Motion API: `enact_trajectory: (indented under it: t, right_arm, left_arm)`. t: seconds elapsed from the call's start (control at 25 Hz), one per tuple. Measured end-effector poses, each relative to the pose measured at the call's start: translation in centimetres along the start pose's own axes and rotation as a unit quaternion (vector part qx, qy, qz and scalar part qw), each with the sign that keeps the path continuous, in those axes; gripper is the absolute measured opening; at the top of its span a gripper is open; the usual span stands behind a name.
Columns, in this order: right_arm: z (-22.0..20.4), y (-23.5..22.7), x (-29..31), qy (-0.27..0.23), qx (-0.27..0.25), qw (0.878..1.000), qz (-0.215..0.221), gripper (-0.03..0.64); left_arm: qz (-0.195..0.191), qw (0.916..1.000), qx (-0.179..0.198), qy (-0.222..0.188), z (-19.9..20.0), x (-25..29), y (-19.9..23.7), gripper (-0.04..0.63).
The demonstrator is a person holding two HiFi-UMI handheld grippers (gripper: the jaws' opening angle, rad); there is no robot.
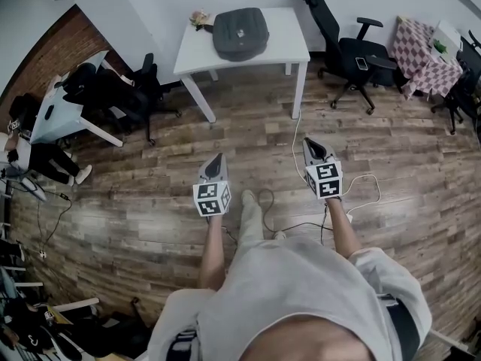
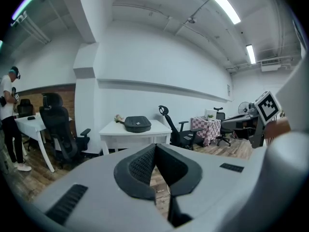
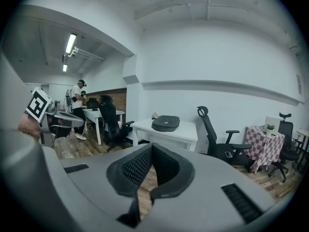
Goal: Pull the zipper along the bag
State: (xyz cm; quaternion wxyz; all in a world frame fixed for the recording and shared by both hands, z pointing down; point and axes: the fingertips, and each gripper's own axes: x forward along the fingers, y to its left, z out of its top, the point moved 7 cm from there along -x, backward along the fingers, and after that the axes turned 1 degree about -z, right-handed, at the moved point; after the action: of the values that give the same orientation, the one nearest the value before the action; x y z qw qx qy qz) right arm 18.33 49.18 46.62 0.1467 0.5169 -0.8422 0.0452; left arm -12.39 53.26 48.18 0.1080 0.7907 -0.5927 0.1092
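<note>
both grippers, left (image 1: 214, 167) and right (image 1: 314, 151), are pressed together empty, since the bag (image 1: 240, 33) is sat well away on the table (image 1: 289, 47).

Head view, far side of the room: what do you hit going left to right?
white desk → black chair → white table carrying the dark bag → black office chair → checkered table

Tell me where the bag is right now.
In the head view, the dark bag lies on the white table at top centre, left of the black office chair.
</note>
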Motion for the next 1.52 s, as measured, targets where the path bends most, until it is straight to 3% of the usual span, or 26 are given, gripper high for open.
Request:
enact_trajectory:
  t: [0.4,1.12,1.52]
  right_arm:
    - [1.7,-2.8,8.4,0.005,0.002,1.000,-0.013,0.014]
    - [10.0,-6.9,30.5,0.028,0.008,0.997,-0.078,0.014]
    - [10.4,-7.9,36.7,0.046,0.021,0.994,-0.095,0.014]
  left_arm:
    - [-0.025,0.9997,0.000,0.001,1.7,9.8,3.9,0.026]
    - [-0.102,0.9946,0.019,0.008,10.9,32.1,17.5,0.026]
    - [-0.140,0.9893,0.037,0.017,12.7,39.5,20.7,0.026]
